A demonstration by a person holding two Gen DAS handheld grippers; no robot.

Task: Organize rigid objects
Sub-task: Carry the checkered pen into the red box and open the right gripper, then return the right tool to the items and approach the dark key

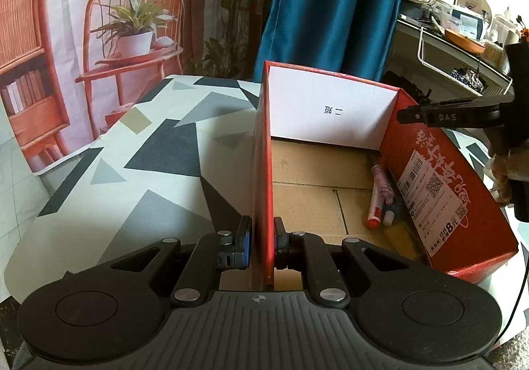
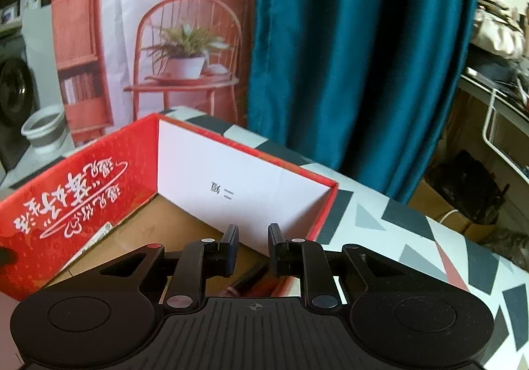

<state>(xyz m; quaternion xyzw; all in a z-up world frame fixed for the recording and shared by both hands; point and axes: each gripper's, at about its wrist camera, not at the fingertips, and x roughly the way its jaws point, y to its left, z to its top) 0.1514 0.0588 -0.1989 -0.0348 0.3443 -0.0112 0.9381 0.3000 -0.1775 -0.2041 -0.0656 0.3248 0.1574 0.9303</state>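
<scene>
The left gripper [image 1: 263,246] is clamped on the near left wall of the red box [image 1: 261,151], one blue-padded finger on each side of it. The right gripper [image 2: 253,249] hangs half open and empty over the box's right part, its finger marked "DAS". The box sits on a table [image 1: 158,151] with a grey-and-black geometric cloth; inside, along the right wall, lie a red-capped tube [image 1: 377,201] and a yellow item [image 1: 403,237], under a barcode label reading "8元", and the white far wall bears "一短" upside down.
</scene>
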